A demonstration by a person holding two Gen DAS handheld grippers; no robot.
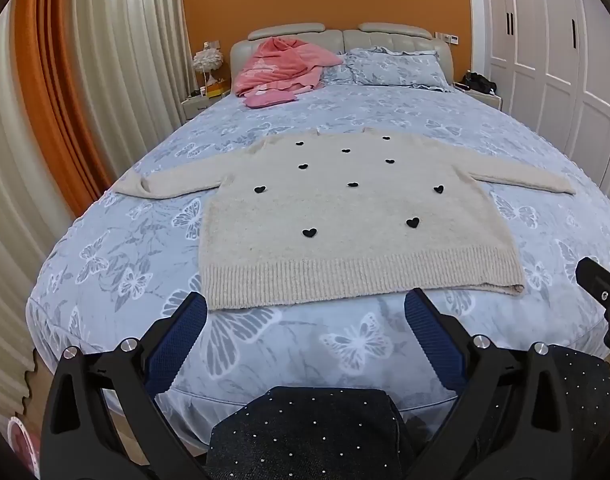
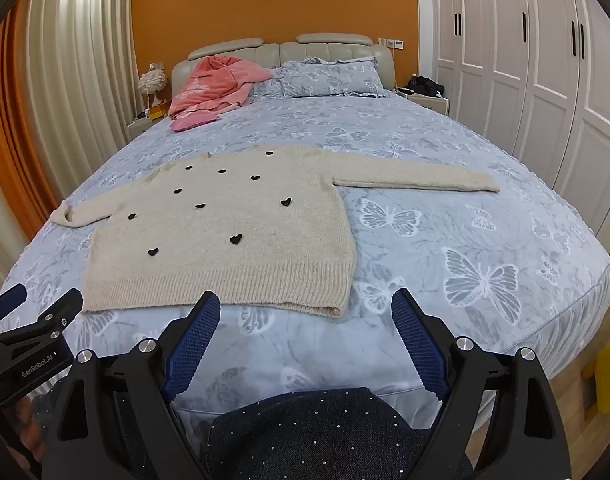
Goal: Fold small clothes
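A cream knitted sweater (image 1: pixel 345 216) with small black hearts lies flat on the blue butterfly bedspread (image 1: pixel 125 264), sleeves spread to both sides and ribbed hem toward me. My left gripper (image 1: pixel 307 308) hovers open just short of the hem, nothing between its blue pads. In the right wrist view the same sweater (image 2: pixel 225 240) lies left of centre. My right gripper (image 2: pixel 307 308) is open over bare bedspread (image 2: pixel 485 240) near the hem's right corner, holding nothing. Each gripper shows at the edge of the other's view: the left gripper (image 2: pixel 29 336), the right gripper (image 1: pixel 603 292).
Pink clothes (image 1: pixel 281 68) are heaped at the head of the bed beside blue pillows (image 1: pixel 397 66). Curtains (image 1: pixel 117 80) hang on the left, white wardrobe doors (image 1: pixel 545 60) stand on the right. A person's dark studded trouser knee (image 1: pixel 305 432) is below the grippers.
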